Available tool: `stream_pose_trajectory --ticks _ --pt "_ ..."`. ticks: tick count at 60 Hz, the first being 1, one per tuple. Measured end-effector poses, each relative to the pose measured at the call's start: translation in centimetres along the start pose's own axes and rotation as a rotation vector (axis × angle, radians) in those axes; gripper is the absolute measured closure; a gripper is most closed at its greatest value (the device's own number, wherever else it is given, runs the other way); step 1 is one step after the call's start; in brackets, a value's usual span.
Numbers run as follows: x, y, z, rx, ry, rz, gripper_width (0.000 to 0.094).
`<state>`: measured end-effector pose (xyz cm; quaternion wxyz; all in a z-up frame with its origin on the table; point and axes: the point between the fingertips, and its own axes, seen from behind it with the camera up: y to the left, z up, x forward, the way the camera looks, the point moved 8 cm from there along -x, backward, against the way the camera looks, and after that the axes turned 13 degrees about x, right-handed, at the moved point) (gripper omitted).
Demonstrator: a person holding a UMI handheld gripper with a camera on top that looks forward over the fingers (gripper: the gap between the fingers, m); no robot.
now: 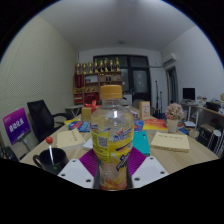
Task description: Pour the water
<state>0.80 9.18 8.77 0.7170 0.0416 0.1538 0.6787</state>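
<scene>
Tongs (113, 172) hold a bottle (112, 140) tight, standing straight up, orange cap on top. Beside it, a black cup (49, 160) sits on the counter (175, 160).

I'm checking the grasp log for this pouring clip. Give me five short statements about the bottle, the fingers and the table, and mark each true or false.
1. The bottle has an orange cap. True.
2. The bottle lies on its side. False: it stands upright.
3. The gripper holds the bottle between its fingers, the purple pads against its lower sides. True.
4. The black mug stands behind the bottle. False: it sits off to one side on the table, with a red-tipped stick in it.
5. The bottle is opaque. False: it is clear, with a label around its middle.
</scene>
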Motion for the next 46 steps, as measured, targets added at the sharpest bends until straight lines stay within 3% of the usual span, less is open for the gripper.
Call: stream_pose_trajectory --ticks 5,8,14,21,36,46 --pt "0.5 -0.1 0.2 -0.008 0.042 -0.012 0.0434" --pt "-0.6 0.3 0.0 0.005 0.112 -0.034 0.0359" --pt "-2.9 0.3 -0.1 0.075 0.206 -0.060 0.0092" --pt "-8.6 -0.9 1.4 0.099 0.234 -0.118 0.0103" --pt "-25.9 6.7 4.7 0.031 0.226 -0.226 0.0104" --pt "-34.9 10.6 6.1 0.032 0.260 -0.236 0.0112"
